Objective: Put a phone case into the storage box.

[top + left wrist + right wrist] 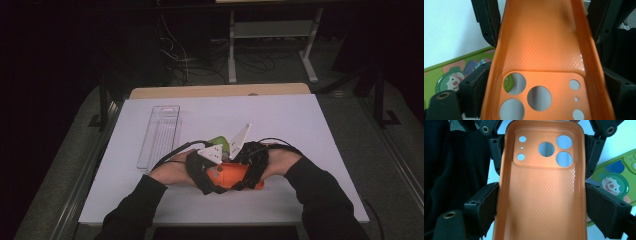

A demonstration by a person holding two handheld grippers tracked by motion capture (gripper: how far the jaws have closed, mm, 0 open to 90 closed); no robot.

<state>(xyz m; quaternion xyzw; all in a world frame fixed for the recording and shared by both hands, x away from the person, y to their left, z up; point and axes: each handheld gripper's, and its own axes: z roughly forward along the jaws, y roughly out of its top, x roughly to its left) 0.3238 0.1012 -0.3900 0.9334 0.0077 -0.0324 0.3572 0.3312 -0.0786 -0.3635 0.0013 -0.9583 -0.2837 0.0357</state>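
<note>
While both of my hands meet near the front middle of the white table (310, 130), each gripper is clamped on the same orange phone case (231, 176), one at either end. My left gripper (541, 82) has its black jaws pressed against the case's two long sides at the end with the camera cutouts, and in the left gripper view the open inside of the orange phone case (541, 45) faces the camera, its textured inner back running away from me. My right gripper (541, 202) pinches the opposite end the same way, jaw pads flat against both sides; in the right gripper view the orange phone case (541, 195) stretches away toward the round cutouts at the far end, where the other gripper's jaws hold it. A green phone case (616, 182) printed with a clown face lies on the table just beside and partly beneath what I am holding. From the high view a clear plastic tray (159, 135) sits on the table to the left, apart from my hands. My dark sleeves (320, 195) come in from the near edge.
</note>
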